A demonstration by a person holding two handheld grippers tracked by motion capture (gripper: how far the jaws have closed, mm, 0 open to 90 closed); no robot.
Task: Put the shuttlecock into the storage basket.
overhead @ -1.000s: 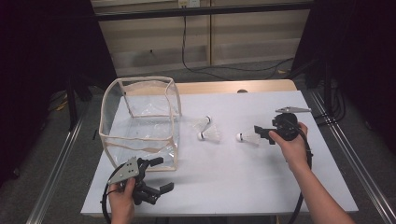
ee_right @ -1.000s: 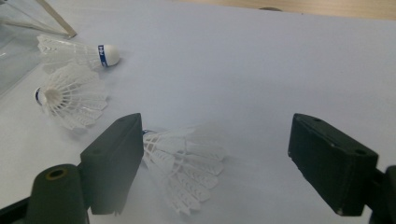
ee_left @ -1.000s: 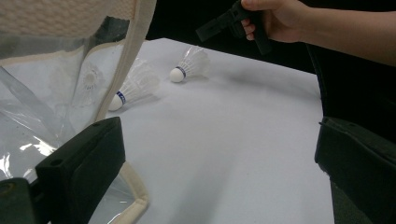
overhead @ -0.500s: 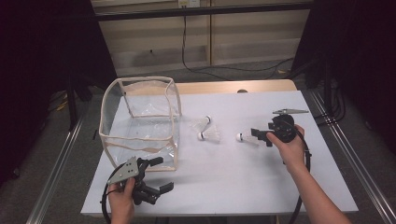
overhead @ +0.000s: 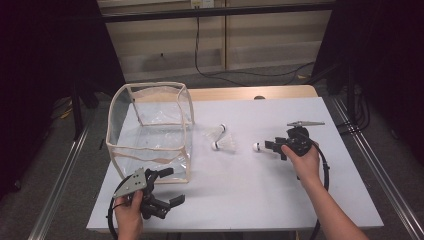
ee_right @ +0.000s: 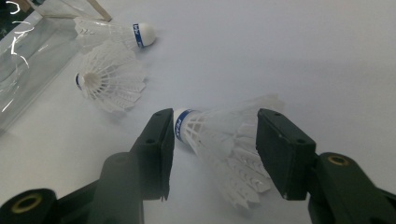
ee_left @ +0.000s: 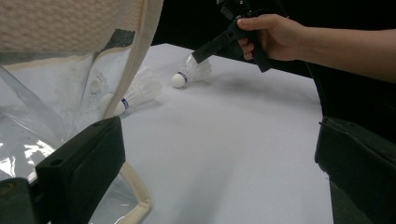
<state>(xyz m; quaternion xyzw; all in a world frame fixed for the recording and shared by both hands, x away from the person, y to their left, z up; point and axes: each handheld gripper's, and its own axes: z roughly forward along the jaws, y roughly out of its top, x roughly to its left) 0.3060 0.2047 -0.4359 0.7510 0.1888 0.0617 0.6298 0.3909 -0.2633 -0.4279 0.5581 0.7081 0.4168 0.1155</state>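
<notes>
White shuttlecock (ee_right: 219, 135) lies right of the clear bag (overhead: 150, 135), between my right gripper's (ee_right: 212, 149) just-closing jaws, not yet pinched; my left gripper (overhead: 167, 187) stands released.

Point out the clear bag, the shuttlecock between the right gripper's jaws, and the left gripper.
clear bag (overhead: 184, 98), high view, on its cream top rim.
shuttlecock (ee_right: 219, 128), right gripper view, on its white feather skirt.
left gripper (overhead: 171, 186), high view, midway between its fingertips.

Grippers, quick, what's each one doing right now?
Left tool: open, holding nothing, beside the clear bag.
Right tool: jaws have just been closing around a shuttlecock; a firm grip cannot be told.
</notes>
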